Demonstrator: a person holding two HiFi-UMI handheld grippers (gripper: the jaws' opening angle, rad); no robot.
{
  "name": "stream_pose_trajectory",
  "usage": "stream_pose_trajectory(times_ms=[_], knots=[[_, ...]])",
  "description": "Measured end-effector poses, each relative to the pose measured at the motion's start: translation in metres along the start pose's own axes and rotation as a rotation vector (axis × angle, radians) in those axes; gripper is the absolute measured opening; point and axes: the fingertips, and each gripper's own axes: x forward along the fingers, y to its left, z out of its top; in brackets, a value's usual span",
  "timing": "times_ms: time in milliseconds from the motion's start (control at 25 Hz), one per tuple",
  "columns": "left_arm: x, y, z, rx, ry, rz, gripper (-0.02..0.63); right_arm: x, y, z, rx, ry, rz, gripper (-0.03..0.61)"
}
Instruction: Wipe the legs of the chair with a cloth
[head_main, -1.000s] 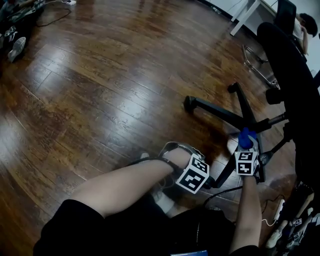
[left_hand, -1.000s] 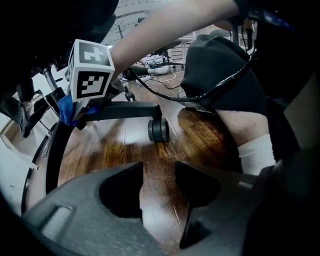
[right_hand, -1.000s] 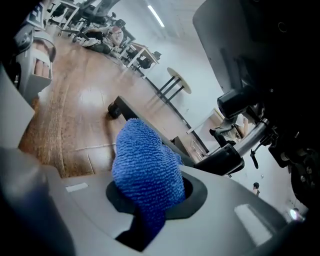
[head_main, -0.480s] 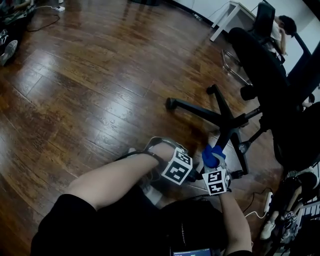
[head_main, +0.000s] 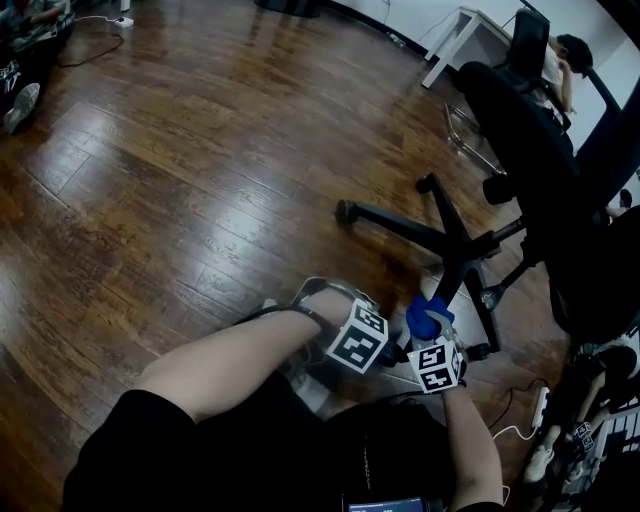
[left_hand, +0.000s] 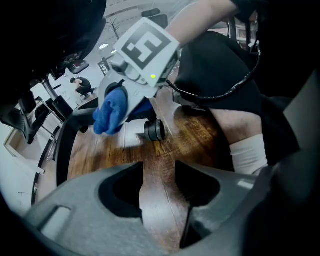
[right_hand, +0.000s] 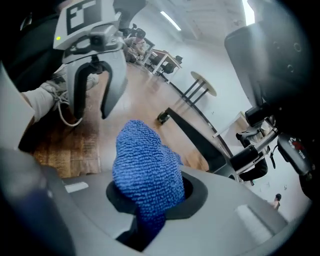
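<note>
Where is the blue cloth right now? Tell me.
Head view, low and right of centre: the blue cloth is clamped in the right gripper at the nearest black chair leg, with the left gripper just to its left.

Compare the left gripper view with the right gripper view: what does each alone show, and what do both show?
Only the left gripper view: the right gripper from outside, and bare floor between the left gripper's jaws. Only the right gripper view: the left gripper from outside, jaws apart, and a round-topped stand. Both: the cloth in the right gripper's jaws, the floor, a chair leg and a caster.
</note>
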Motion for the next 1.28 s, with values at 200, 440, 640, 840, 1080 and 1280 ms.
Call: stream_pose_trajectory(times_ms=[200, 440, 640, 840, 1080, 1280], knots=[[0.009, 0.0, -0.008, -0.024, -0.018, -0.037, 0.209, 0.031, -0.07, -0.001, 0.047, 0.009, -0.13, 0.064], [0.019, -0.007, -0.001, -0.02, -0.061, -0.098, 0.208, 0.056, -0.132, 0.002, 0.116, -0.014, -0.235, 0.063], [0.025, -0.014, 0.0, -0.003, -0.054, -0.125, 0.209, 0.057, -0.138, 0.003, 0.14, -0.038, -0.26, 0.066], [0.023, -0.014, -0.014, -0.01, 0.011, -0.121, 0.209, 0.042, -0.102, 0.001, 0.114, -0.02, -0.234, 0.063], [0.008, -0.004, -0.011, -0.014, 0.032, -0.061, 0.209, 0.008, -0.029, 0.005, 0.047, -0.029, -0.115, 0.063], [0.004, -0.01, -0.011, -0.004, 0.055, -0.059, 0.207, -0.015, 0.023, 0.003, 0.043, -0.028, 0.009, 0.063]])
